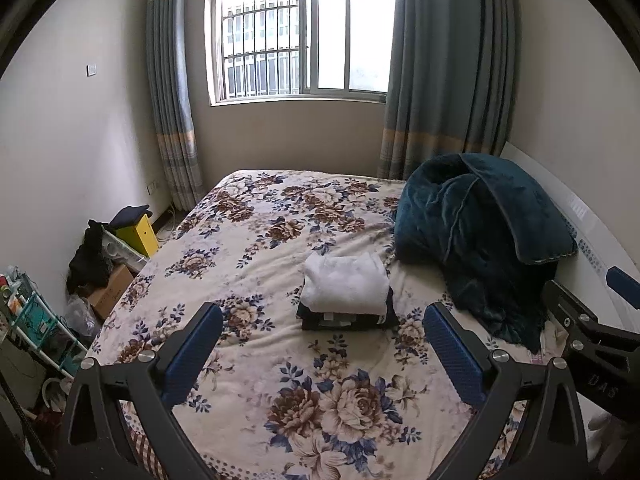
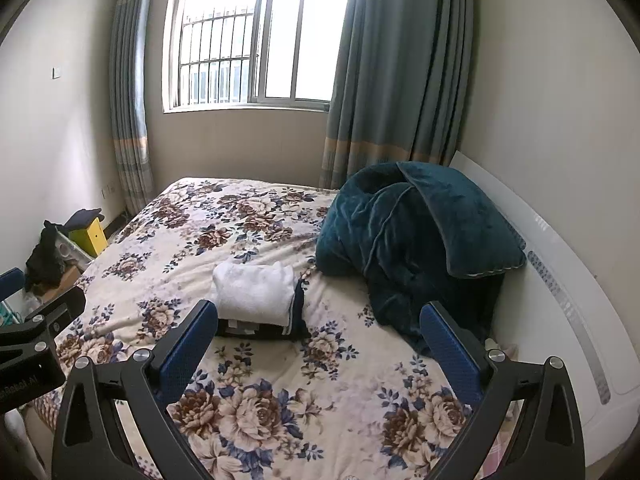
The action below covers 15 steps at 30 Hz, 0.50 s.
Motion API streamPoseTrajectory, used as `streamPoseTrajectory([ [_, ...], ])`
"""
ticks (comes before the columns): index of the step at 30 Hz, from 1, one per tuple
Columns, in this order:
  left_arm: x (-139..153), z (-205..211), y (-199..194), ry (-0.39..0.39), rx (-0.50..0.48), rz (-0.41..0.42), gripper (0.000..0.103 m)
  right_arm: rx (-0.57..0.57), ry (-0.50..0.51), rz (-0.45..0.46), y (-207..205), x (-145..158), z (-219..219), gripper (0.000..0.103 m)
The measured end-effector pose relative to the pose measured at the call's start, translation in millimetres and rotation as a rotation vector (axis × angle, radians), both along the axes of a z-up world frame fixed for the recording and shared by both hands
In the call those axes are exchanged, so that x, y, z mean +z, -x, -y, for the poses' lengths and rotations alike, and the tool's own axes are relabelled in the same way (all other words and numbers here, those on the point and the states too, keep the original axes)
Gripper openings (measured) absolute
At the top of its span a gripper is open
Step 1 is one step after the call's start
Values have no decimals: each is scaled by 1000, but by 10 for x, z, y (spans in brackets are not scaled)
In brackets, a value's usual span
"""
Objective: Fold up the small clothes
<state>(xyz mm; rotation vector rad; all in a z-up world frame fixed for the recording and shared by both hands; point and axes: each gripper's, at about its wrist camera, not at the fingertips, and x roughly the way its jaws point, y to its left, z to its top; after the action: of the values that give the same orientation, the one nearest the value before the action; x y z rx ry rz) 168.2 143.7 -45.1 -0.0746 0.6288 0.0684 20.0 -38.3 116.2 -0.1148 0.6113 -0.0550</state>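
A folded white garment (image 1: 346, 282) (image 2: 254, 290) lies on top of a folded dark garment (image 1: 348, 320) (image 2: 264, 328), a small stack in the middle of the floral bedspread (image 1: 256, 248) (image 2: 192, 240). My left gripper (image 1: 322, 330) hangs open above the near part of the bed, short of the stack, with nothing between its blue pads (image 1: 192, 356). My right gripper (image 2: 318, 326) is open too and holds nothing; the stack sits just beyond its left pad (image 2: 186, 350). Each gripper shows at the edge of the other's view.
A crumpled dark teal blanket (image 1: 476, 240) (image 2: 408, 236) is heaped at the right against the white headboard (image 2: 560, 264). Left of the bed stand a yellow box (image 1: 140, 234), cardboard boxes and a cluttered rack (image 1: 36, 320). A curtained window (image 1: 300, 32) is behind the bed.
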Motion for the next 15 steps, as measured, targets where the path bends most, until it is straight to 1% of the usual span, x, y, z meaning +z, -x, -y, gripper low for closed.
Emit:
streamPoseTrajectory([
  [15, 91, -71, -27, -13, 14, 16, 103, 12, -5, 6, -44, 54, 2, 103],
])
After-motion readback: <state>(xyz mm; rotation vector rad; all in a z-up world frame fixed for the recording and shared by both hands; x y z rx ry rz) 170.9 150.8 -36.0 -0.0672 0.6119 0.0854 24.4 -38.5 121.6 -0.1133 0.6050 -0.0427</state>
